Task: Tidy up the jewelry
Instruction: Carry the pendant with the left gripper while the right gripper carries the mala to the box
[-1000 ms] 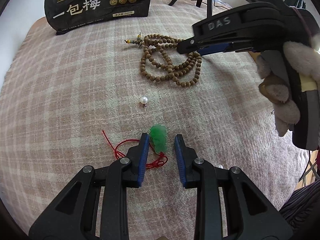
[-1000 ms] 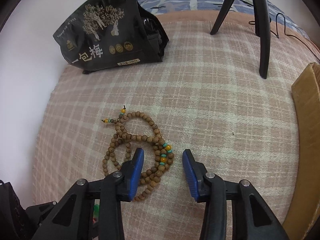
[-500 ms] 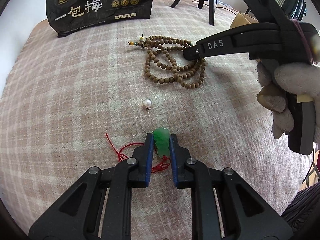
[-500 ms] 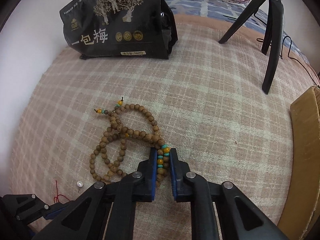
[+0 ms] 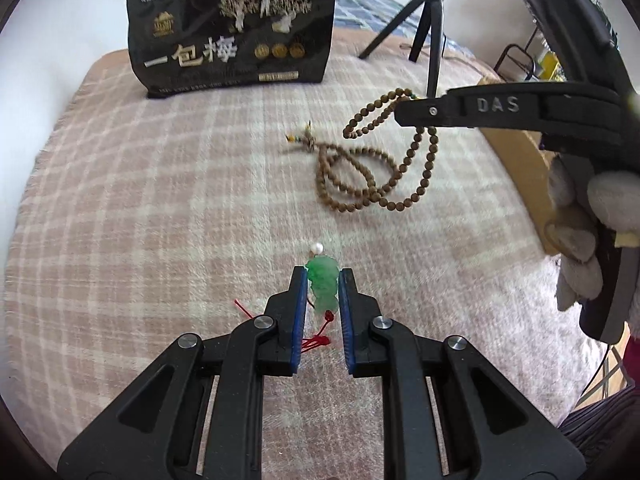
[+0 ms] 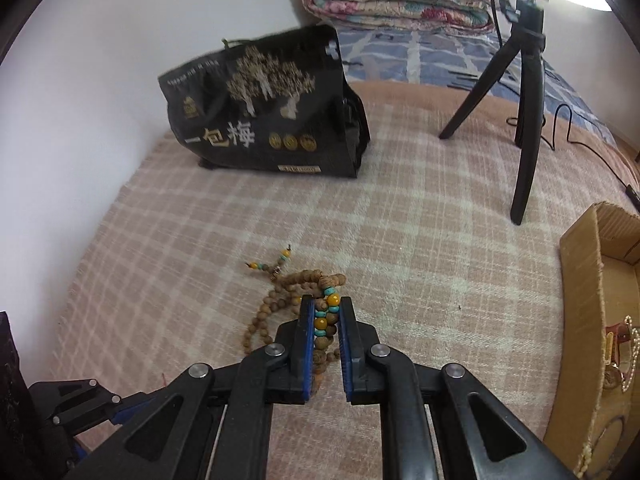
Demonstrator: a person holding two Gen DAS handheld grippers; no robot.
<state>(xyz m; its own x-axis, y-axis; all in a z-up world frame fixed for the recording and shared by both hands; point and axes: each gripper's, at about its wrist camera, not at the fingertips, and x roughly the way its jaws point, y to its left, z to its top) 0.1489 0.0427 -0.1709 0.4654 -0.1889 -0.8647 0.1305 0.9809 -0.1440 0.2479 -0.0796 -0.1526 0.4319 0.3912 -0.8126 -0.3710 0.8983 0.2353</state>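
Plaid blanket under us, we hold a green pendant in our left hand-held gripper and a bead string in the right hand-held gripper, both lifting. Next, carry them toward the box, probably their home.

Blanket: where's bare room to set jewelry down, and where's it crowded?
Free: the plaid blanket left of the wooden bead strand, in front of the black bag; also between tripod and cardboard box. Crowded: around the beads and pearl.
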